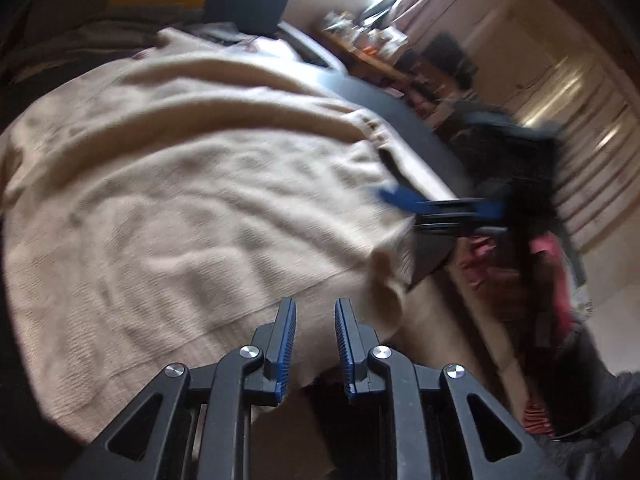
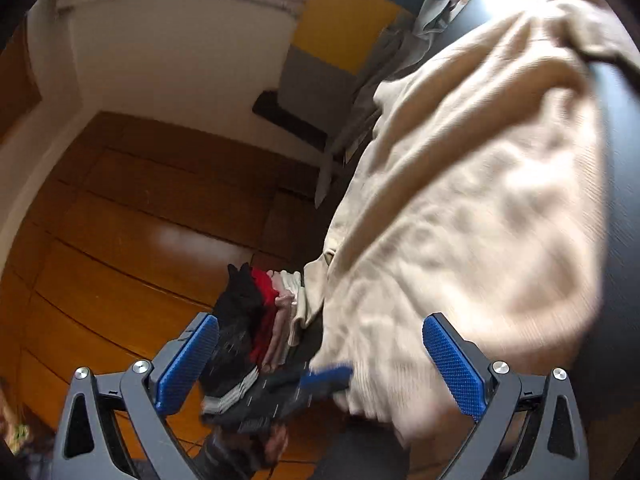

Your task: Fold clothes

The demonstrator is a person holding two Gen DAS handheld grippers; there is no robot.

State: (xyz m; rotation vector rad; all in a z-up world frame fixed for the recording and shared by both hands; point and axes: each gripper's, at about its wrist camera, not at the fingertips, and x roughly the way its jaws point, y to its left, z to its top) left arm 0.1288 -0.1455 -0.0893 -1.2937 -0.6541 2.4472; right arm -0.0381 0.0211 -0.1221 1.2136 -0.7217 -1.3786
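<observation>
The beige knit sweater (image 1: 192,184) lies spread (unfolded), left gripper (image 1: 315,344) and right gripper (image 2: 320,364) both open, empty beside its hem; next, pinch an edge.

Dark surface (image 2: 616,184) is mostly covered by a rumpled beige knit garment (image 1: 192,184) spread across it, one corner drooping off the near edge. Small stack of folded clothes (image 2: 264,320) sits beside it.

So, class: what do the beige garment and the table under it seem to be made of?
Beige garment: soft knit, probably cotton or wool, matte; ribbed weave and limp folds show. Table: hard, dark and smooth, perhaps laminate or painted wood; it catches a glare near the window.
</observation>
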